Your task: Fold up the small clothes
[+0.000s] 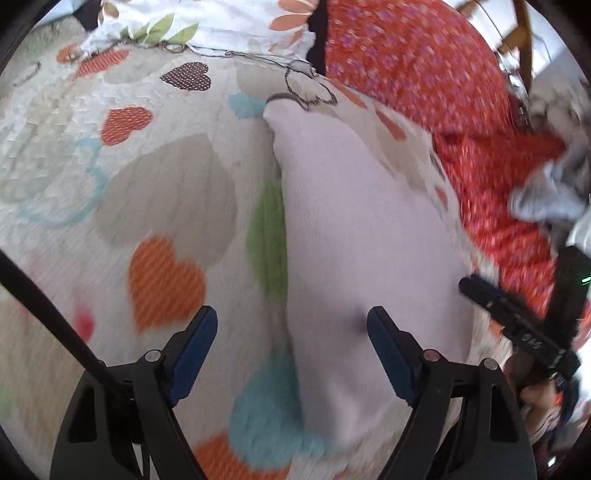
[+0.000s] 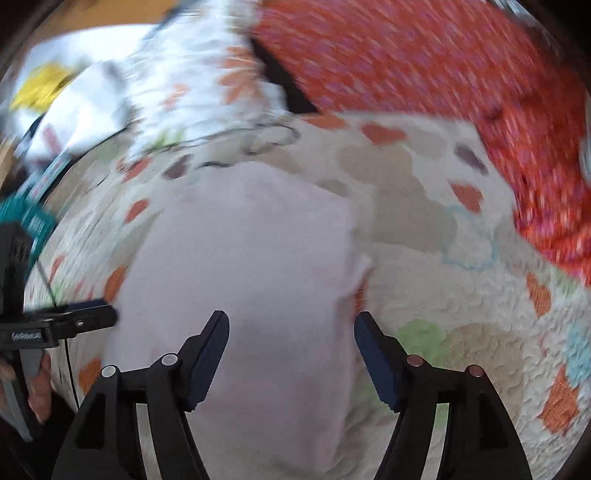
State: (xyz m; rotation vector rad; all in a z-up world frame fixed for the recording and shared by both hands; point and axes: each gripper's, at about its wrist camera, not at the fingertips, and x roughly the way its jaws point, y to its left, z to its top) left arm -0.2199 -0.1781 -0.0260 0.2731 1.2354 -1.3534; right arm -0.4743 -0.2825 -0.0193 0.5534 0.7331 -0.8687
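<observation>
Pale pink garment (image 1: 369,229) lies flat on the quilted bedspread (image 1: 155,177) ahead of both tools; judged light, limp, non-slip. Left tool (image 1: 291,326) and right tool (image 2: 291,330) stand spread, pinching nothing. Recommend gripping a hem corner.

A quilted bedspread (image 1: 74,122) with coloured hearts covered the surface; wooden furniture (image 1: 522,33) stood behind in daylight.

Both grippers look the same: black plastic arms with dark blue pads (image 1: 195,354) and round silver rivets (image 2: 169,359) at the pivots. A thin black cable (image 1: 48,306) runs left of the left gripper (image 1: 291,350).
</observation>
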